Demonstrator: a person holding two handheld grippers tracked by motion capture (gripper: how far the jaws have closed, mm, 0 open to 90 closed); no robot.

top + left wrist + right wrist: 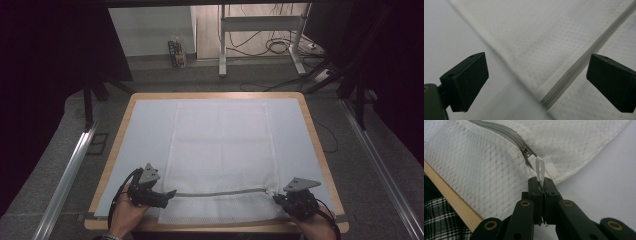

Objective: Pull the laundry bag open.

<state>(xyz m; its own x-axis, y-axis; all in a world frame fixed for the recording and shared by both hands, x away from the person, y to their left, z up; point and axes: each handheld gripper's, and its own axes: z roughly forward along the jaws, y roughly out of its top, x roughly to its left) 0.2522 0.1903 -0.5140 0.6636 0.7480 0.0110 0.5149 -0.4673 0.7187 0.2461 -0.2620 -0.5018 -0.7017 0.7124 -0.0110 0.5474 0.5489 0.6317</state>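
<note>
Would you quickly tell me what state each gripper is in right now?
Left gripper: jaws open, holding nothing, poised over the mesh bag.
Right gripper: jaws closed on the white zipper pull of the bag.

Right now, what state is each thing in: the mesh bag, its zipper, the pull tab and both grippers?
mesh bag: flat on the table mat
zipper: looks closed along its length
pull tab: pinched in the right gripper
right gripper: shut on the pull tab
left gripper: open, over the bag's edge

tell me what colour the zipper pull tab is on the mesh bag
White; the pull tab on the grey zipper shows best in the right gripper view.
</note>
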